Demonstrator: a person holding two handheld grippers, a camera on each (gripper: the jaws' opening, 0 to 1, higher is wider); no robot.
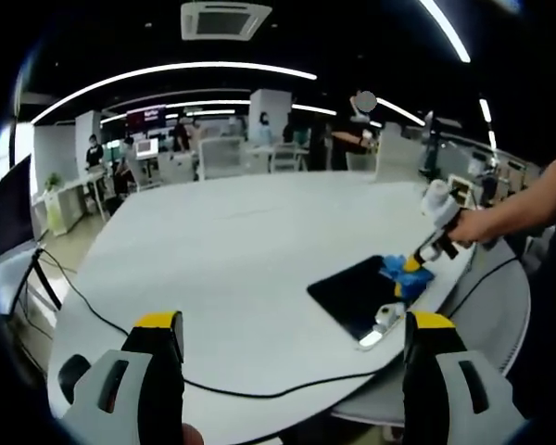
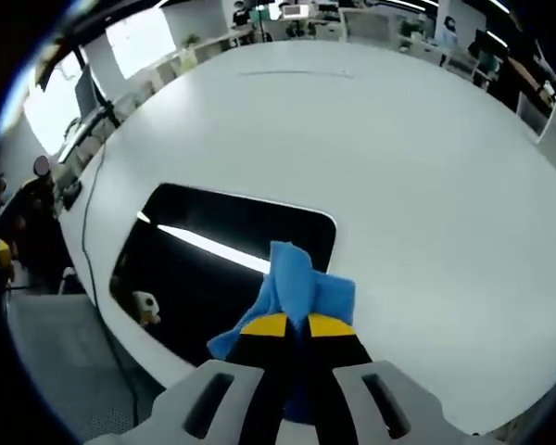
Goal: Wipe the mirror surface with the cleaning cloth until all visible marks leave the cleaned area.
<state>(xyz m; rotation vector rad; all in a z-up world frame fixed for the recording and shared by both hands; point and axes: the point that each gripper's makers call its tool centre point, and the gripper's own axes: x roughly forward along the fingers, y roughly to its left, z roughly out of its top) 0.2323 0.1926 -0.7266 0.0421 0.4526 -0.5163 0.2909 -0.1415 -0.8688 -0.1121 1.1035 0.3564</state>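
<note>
Blue cleaning cloth [image 2: 292,292] pinched in closed right gripper [image 2: 296,326], pressed on dark mirror [image 2: 213,269] near white table [image 2: 398,158] edge, broad bare tabletop beyond, left gripper [image 1: 292,324] spread open, apart.

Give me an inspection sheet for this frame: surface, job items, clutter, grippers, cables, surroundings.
Surface: large round white table.
Job's things: dark rectangular mirror lying flat near the table edge; crumpled blue cleaning cloth resting on it.
Clutter: nothing seen.
Grippers: right gripper shut on the cloth, over the mirror's edge; left gripper open, holding nothing, back from the mirror.
Cables: thin black cable across the table's near edge.
Surroundings: open office with desks, ceiling strip lights, people at a distance.
</note>
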